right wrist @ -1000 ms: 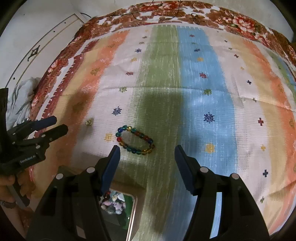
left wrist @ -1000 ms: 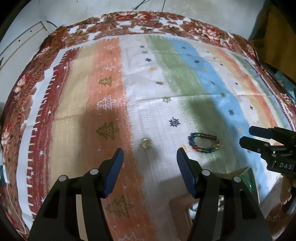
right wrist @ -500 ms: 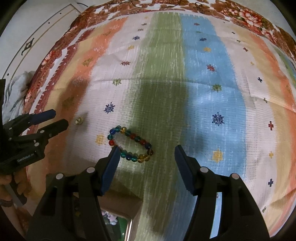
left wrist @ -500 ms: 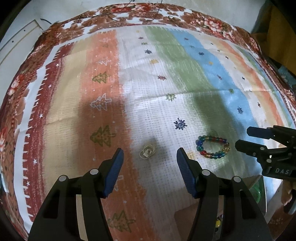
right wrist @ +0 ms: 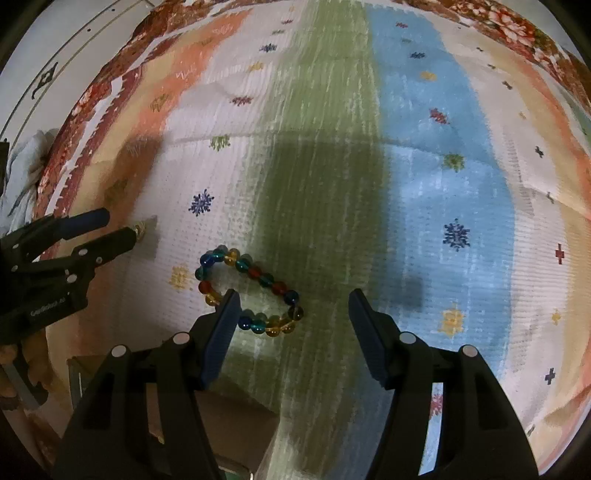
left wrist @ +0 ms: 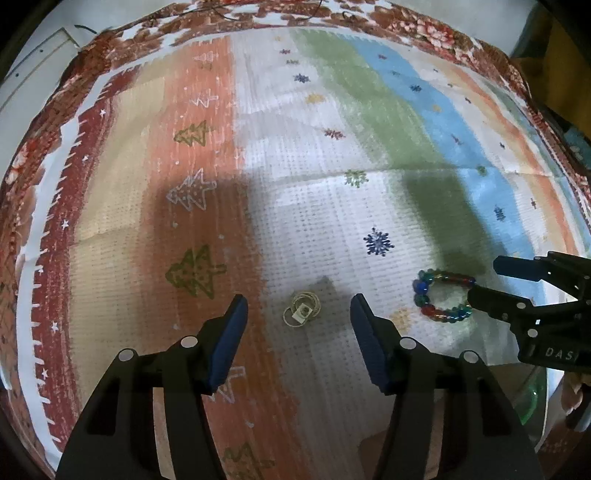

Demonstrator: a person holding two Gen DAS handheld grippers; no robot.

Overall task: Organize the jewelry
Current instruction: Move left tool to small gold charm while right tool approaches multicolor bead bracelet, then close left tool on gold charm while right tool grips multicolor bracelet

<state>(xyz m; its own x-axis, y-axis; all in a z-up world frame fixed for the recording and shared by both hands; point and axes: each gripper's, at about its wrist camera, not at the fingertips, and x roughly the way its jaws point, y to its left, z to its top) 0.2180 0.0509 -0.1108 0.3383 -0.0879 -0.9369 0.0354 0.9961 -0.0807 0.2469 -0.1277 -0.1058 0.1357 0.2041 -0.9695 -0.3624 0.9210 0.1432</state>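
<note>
A small gold ring piece (left wrist: 301, 313) lies on the striped cloth (left wrist: 332, 147), straight between the fingertips of my left gripper (left wrist: 298, 315). Its jaws are closing and the pads do not touch the piece. A bracelet of coloured glass beads (left wrist: 421, 286) lies to its right. In the right wrist view the bracelet (right wrist: 255, 273) sits just ahead of my right gripper (right wrist: 293, 306), which is open; its left finger overlaps the loop's near side and the right end lies between the fingers. Each gripper shows in the other's view: right gripper (left wrist: 484, 280), left gripper (right wrist: 120, 223).
A brown box (right wrist: 240, 417) sits at the cloth's near edge under both grippers, mostly hidden by them. The cloth's floral border (left wrist: 424, 22) runs along the far edge. A pale panelled wall (right wrist: 37, 55) stands beyond the left side.
Both grippers have sunk toward the cloth. The ring piece and the bracelet have grown larger and drawn closer to the fingertips. The open box has slipped mostly out of sight below.
</note>
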